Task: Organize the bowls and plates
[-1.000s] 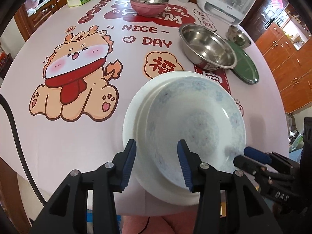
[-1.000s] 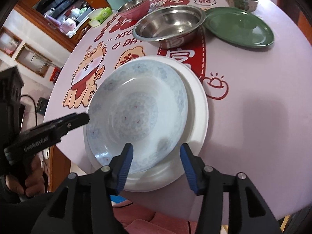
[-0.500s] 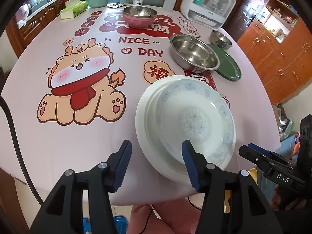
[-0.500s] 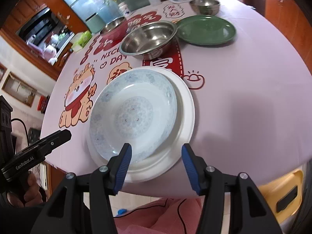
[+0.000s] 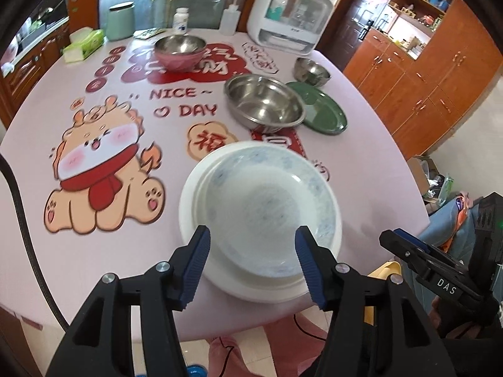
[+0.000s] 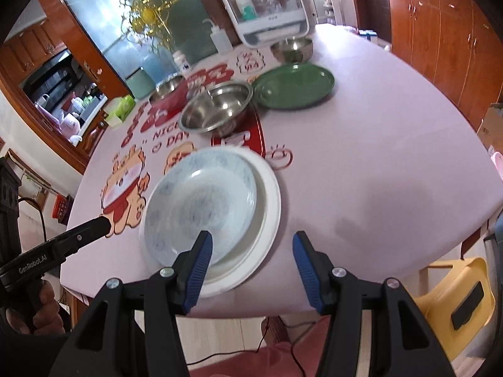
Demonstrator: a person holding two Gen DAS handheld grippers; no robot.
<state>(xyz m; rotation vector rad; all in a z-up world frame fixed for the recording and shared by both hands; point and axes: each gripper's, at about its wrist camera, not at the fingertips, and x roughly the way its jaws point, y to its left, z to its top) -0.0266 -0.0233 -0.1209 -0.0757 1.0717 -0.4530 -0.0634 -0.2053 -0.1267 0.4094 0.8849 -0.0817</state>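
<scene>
A blue-patterned deep plate point(image 5: 261, 213) lies nested on a wider white plate point(image 5: 188, 207) near the front edge of the round table. My left gripper point(image 5: 251, 251) hangs above the stack's near rim, its jaws opening, and the pads touch nothing. My right gripper point(image 6: 251, 251) hovers open over the stack's near right rim point(image 6: 270, 216), also clear of it. Further back stand a large steel bowl point(image 5: 264, 103), a green plate point(image 5: 323, 110), a small steel bowl point(image 5: 311, 70) and a pink bowl point(image 5: 179, 51). Each gripper shows in the other's view, right point(image 5: 405, 245) and left point(image 6: 88, 229).
A white countertop appliance point(image 5: 289, 22), bottles, a mint canister point(image 5: 121, 20) and a tissue box point(image 5: 83, 44) line the table's far side. A yellow stool point(image 6: 456, 298) stands beyond the table's right edge. Wooden cabinets run along the right wall.
Both grippers have lifted and drawn back from the plate stack, so more of the table shows. The left jaws have widened; the right jaws look the same.
</scene>
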